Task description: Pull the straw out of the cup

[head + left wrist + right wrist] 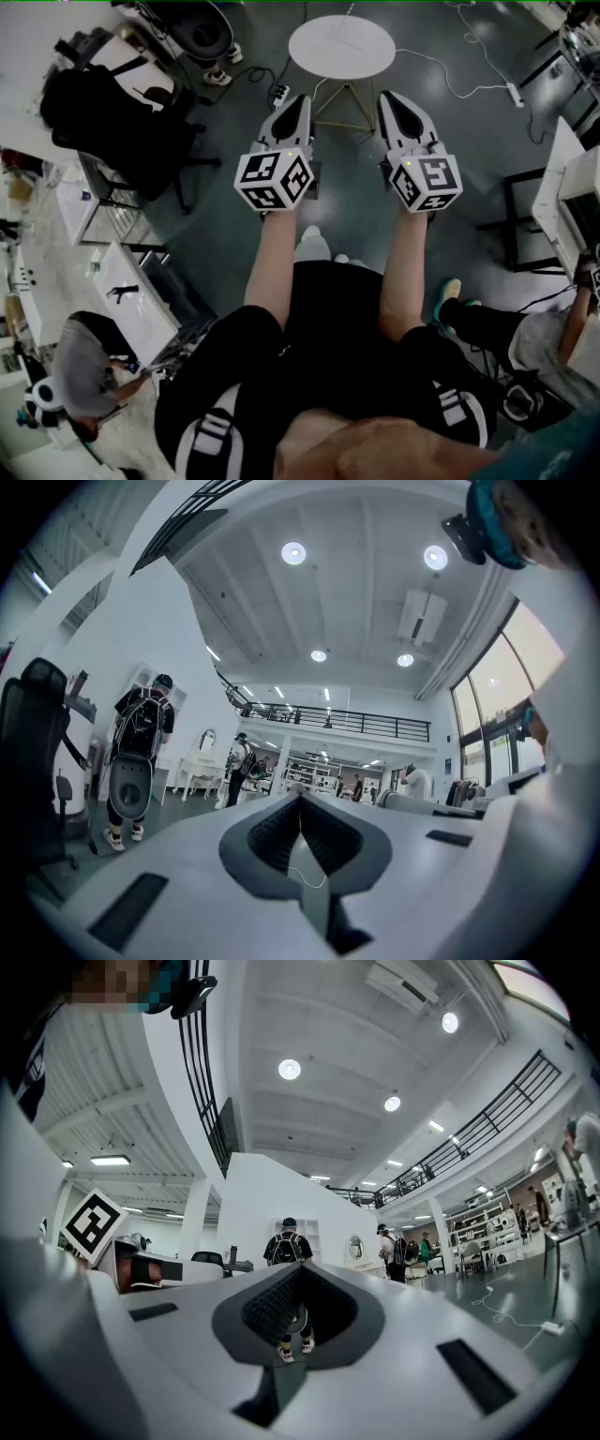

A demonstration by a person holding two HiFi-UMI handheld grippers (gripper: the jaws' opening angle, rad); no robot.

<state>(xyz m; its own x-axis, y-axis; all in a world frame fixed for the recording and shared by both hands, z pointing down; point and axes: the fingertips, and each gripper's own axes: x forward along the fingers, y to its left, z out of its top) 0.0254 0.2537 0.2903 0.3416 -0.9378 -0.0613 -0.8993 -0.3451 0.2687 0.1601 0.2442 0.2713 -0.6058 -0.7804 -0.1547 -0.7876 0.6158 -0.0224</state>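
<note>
The grey left gripper [302, 103] and grey right gripper [387, 101] hang side by side, jaws pressed together on nothing, likely just being carried. No cup or straw shows, even on the far round white table [340, 47].

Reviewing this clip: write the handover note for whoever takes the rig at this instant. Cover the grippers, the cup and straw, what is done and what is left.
Left gripper: jaws together, nothing between them.
Right gripper: jaws together, nothing between them.
Both are held out side by side in front of the person, pointing toward the round white table, above bare floor.
Cup and straw: neither shows in any view.
Done: nothing that these views show; the straw has not been gripped.
Left: the whole job. Find the cup, probably steady it with one gripper, then close the other on the straw and pull it out.
</note>
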